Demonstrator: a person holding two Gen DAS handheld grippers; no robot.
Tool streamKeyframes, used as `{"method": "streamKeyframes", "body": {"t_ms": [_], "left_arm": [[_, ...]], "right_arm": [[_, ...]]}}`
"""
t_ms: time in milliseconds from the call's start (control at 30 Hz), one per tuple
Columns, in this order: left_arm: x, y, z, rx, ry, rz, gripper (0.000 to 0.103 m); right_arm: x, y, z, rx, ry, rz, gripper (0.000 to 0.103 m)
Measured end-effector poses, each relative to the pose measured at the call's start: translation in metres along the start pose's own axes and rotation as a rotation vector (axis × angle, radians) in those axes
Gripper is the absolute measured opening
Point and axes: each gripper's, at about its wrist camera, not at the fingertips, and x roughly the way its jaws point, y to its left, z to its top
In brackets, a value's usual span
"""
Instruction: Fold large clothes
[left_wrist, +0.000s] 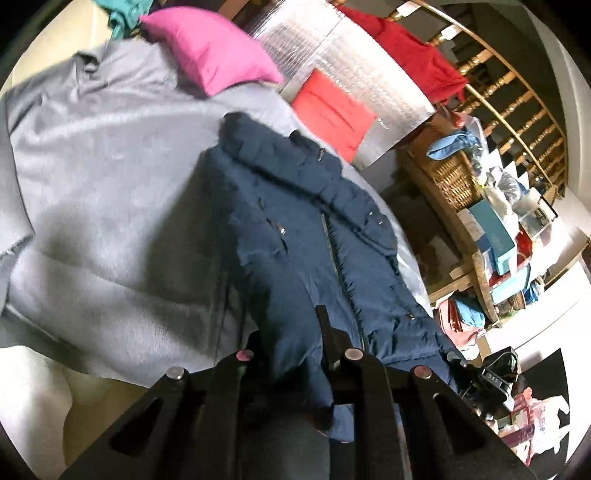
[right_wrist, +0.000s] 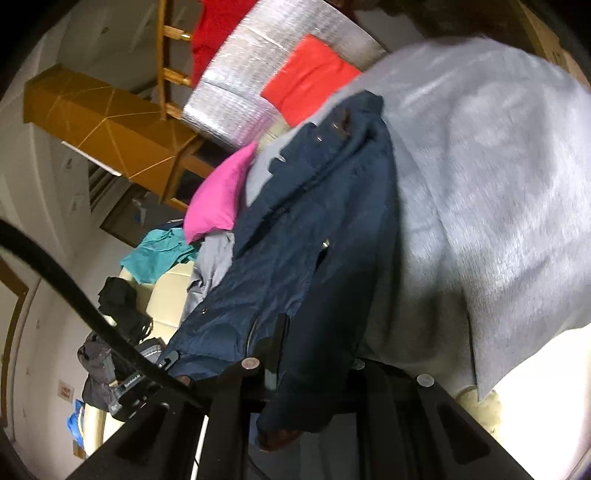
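Note:
A navy padded jacket (left_wrist: 295, 229) with a zip and snap buttons lies front up on a grey cover (left_wrist: 92, 184), collar at the far end. My left gripper (left_wrist: 291, 332) is shut on its near hem, and the fabric bunches up between the fingers and hangs down over them. In the right wrist view the same jacket (right_wrist: 314, 221) slopes up from the grey cover (right_wrist: 480, 184). My right gripper (right_wrist: 317, 343) is shut on another part of the hem, with a fold drooping between its fingers. Both held edges are lifted off the surface.
A pink pillow (left_wrist: 210, 48) and a red cushion (left_wrist: 332, 110) lie beyond the collar, against a silver foil panel (left_wrist: 332, 55). A wicker basket (left_wrist: 454, 177) and cluttered shelves (left_wrist: 495, 236) stand to the right. Teal cloth (right_wrist: 159, 254) and a black cable (right_wrist: 74, 288) show in the right wrist view.

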Motion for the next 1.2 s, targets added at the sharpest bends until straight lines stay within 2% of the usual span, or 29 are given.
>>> {"method": "streamKeyframes", "body": {"t_ms": [300, 867, 1033, 1200], "left_arm": [[-0.034, -0.019, -0.006, 0.071, -0.02, -0.011, 0.016], [-0.117, -0.042, -0.041, 0.168, -0.07, -0.043, 0.016], [-0.113, -0.037, -0.042, 0.164, -0.056, -0.044, 0.016], [-0.101, -0.029, -0.024, 0.116, -0.052, -0.058, 0.016]], "right_arm": [[-0.049, 0.021, 0.001, -0.077, -0.035, 0.043, 0.016], [-0.126, 0.073, -0.029, -0.232, -0.038, 0.111, 0.015], [-0.122, 0.065, -0.029, -0.205, -0.034, 0.115, 0.015], [-0.103, 0.074, -0.012, -0.227, -0.037, 0.106, 0.015]]}}
